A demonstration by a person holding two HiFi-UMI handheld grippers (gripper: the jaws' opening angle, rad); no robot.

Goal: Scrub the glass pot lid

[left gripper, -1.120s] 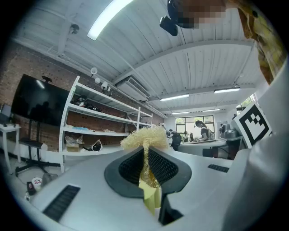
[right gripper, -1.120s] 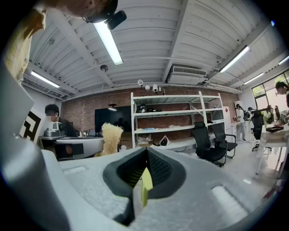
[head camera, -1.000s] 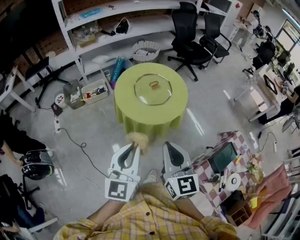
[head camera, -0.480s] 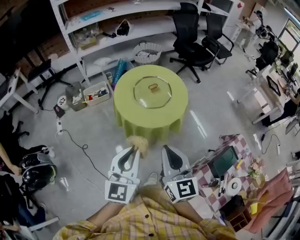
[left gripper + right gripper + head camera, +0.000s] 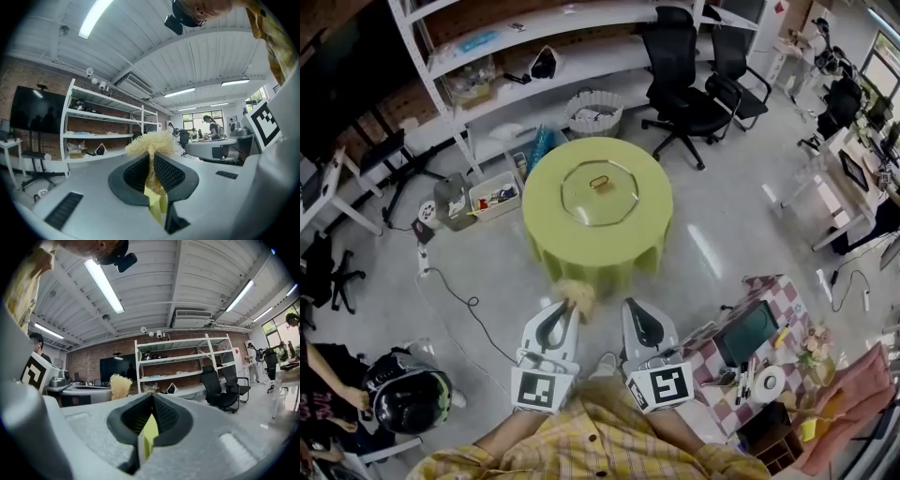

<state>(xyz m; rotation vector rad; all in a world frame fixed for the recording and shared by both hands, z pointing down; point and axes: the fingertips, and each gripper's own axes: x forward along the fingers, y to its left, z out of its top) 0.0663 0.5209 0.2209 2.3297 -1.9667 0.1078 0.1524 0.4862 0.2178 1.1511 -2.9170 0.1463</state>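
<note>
The glass pot lid point(image 5: 598, 192) with a brass handle lies flat in the middle of a round table with a lime-green cloth point(image 5: 546, 216), well ahead of me. My left gripper point(image 5: 569, 303) is shut on a pale golden scrubber point(image 5: 573, 294), whose frizzy tuft point(image 5: 151, 142) sticks out past the fingertips. My right gripper point(image 5: 633, 305) is shut with nothing in it, and its jaws meet in the right gripper view point(image 5: 151, 398). Both grippers are held close to my body, short of the table's near edge.
White shelving point(image 5: 502, 42) lines the wall behind the table. Black office chairs point(image 5: 686, 80) stand at the back right, a white basket point(image 5: 592, 112) and storage bins point(image 5: 495, 195) at the back left. A checkered side table point(image 5: 750, 328) with clutter is at my right. A cable point(image 5: 464, 305) runs across the floor.
The view has shifted, and the table and lid now sit slightly lower and nearer in the head view. Both grippers keep their pose and grip.
</note>
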